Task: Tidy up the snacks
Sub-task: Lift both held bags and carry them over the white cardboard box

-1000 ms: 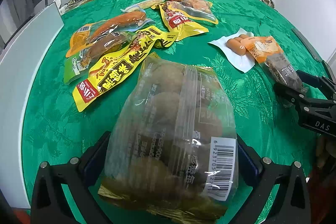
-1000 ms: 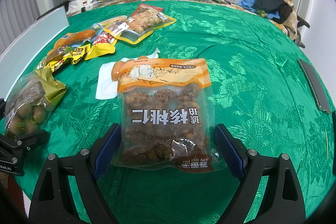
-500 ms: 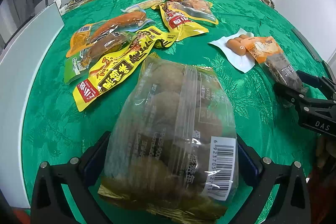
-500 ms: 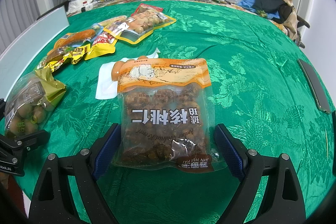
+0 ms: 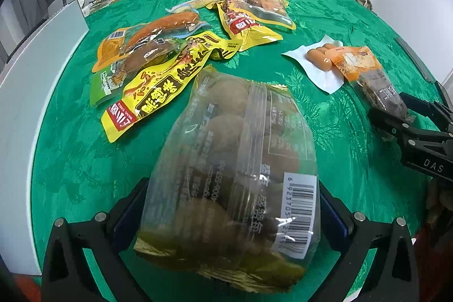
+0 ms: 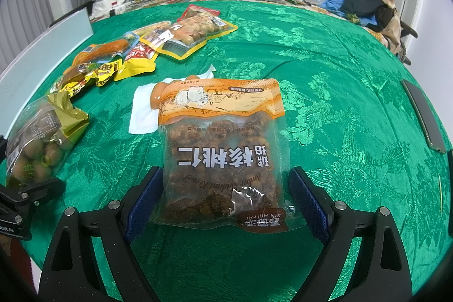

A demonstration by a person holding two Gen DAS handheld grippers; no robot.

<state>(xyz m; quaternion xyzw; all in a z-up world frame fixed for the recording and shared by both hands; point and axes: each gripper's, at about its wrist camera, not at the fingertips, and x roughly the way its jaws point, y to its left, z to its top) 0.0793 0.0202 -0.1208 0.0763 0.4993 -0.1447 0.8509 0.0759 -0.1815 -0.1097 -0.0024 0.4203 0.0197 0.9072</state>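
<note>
A clear bag of round brown eggs, gold-edged at both ends and carrying a white barcode label, is seen between the blue-padded jaws of the left gripper. The jaws are spread wide, and the bag fills the gap from side to side; whether the pads press it cannot be told. The bag lies on the green patterned cloth of the desk.

A walnut bag with an orange top band, a clear window showing dark brown clusters, and large white characters lies flat between the jaws of the right gripper. These jaws stand wide open, with a gap visible between each pad and the bag.

The orange top of the walnut bag overlaps a white napkin on which small sausages rest. Farther back on the left, a heap of other packets is spread out: a long yellow packet, an orange sausage packet and a clear yellow-rimmed pouch of meatballs. A dark phone lies near the right edge.
</note>
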